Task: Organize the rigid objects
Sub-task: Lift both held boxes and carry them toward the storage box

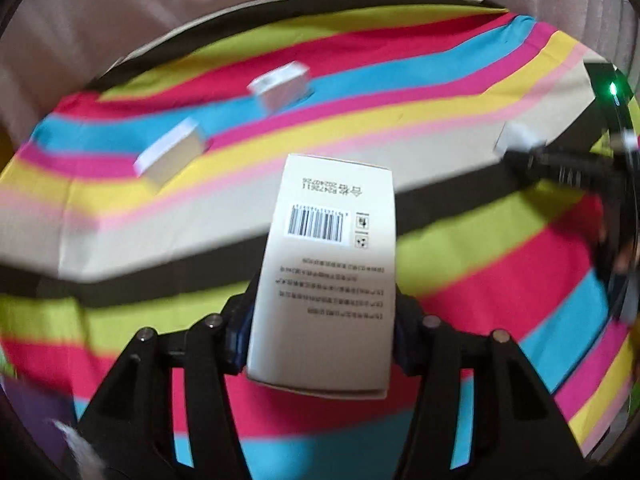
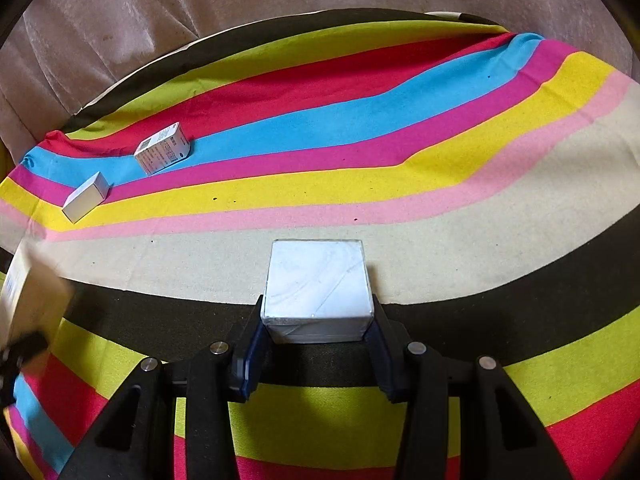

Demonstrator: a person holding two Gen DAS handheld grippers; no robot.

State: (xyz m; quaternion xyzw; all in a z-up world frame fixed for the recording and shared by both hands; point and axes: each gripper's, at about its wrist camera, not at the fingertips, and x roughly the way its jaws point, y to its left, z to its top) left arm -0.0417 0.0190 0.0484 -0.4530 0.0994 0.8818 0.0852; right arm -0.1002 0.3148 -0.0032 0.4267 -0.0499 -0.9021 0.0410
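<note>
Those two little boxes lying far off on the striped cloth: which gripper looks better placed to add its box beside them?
Probably the left gripper: its barcode box sits nearer them than the right gripper's white box.

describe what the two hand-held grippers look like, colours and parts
Both look alike. The left hand-held gripper and the right hand-held gripper have matte black angular linkage arms with round silver pivot pins, and dark blue pads line the inner faces of their black fingers. No cables or sleeves show.
</note>
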